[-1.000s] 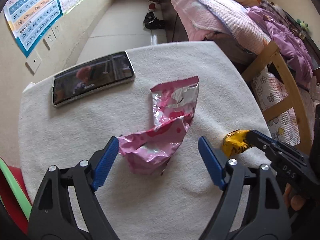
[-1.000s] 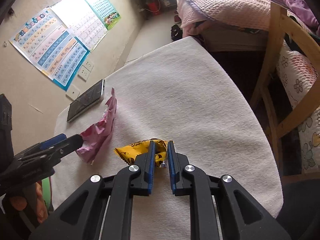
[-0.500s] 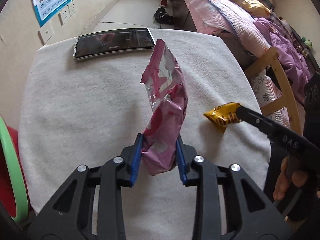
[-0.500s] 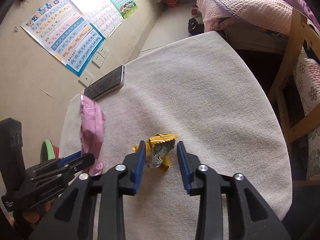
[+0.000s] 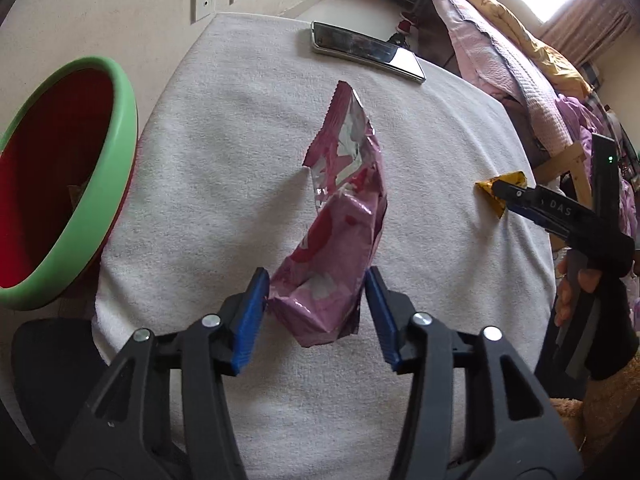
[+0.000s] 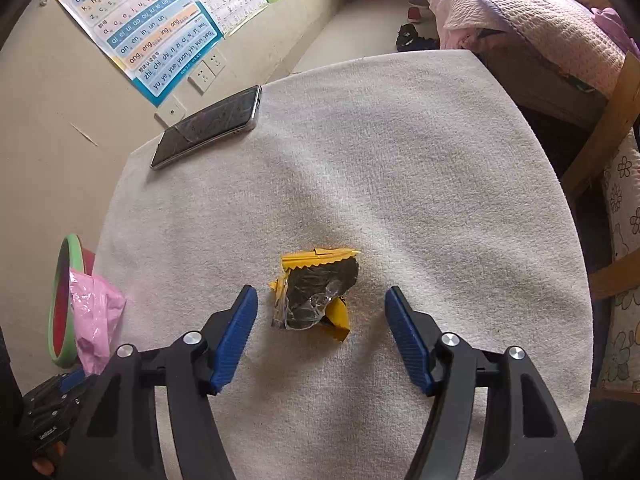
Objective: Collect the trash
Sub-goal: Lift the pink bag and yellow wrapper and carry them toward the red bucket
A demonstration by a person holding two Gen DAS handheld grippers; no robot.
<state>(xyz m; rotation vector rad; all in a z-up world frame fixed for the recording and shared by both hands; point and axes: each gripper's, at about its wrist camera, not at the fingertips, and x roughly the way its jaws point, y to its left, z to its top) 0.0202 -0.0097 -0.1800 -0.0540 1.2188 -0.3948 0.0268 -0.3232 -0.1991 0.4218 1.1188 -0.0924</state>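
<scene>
A crumpled pink snack wrapper (image 5: 340, 240) stands up between the fingers of my left gripper (image 5: 314, 312), which is shut on its lower end and holds it above the white cloth-covered table (image 5: 224, 152). The pink wrapper also shows at the left of the right wrist view (image 6: 94, 316). A yellow and black wrapper (image 6: 314, 294) lies on the cloth. My right gripper (image 6: 322, 334) is open, with its fingers either side of the wrapper and not touching it. A red bin with a green rim (image 5: 100, 184) stands left of the table.
A smartphone (image 5: 366, 50) lies at the table's far edge, also in the right wrist view (image 6: 208, 130). A wooden chair (image 6: 608, 128) and a bed (image 6: 520, 12) are to the right. Wall posters (image 6: 160, 24) hang to the left.
My left gripper closed on the pink wrapper, lifted it and swung left toward the bin. My right gripper let go of the yellow wrapper and opened wide.
</scene>
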